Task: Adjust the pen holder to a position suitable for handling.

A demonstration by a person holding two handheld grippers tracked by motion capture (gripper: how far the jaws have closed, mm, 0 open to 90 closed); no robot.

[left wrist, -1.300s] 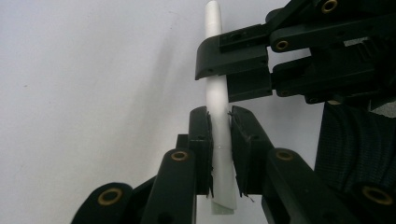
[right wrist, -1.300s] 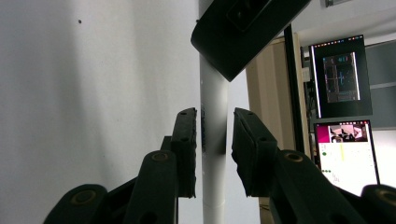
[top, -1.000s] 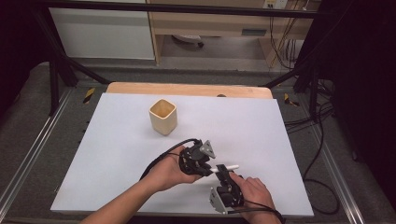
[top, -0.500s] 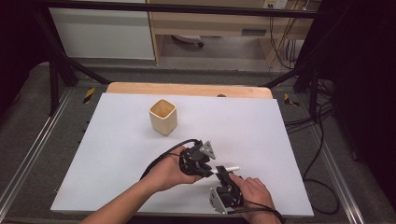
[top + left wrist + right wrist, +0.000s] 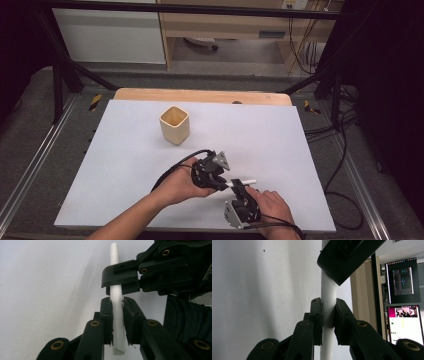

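A thin white stick is held level just above the white table top, near its front edge. My left gripper comes at it from the left and is shut on one end. My right gripper comes from the near side and is shut on it right beside the left one. In the left gripper view my own pads clamp the stick, and the right gripper pinches it just beyond. In the right gripper view my jaws squeeze the stick, with one left jaw above.
A beige square cup stands upright on the table top, behind and left of the hands. A wooden edge runs along the back. Cables hang off the right side. Two lit screens show in the right gripper view.
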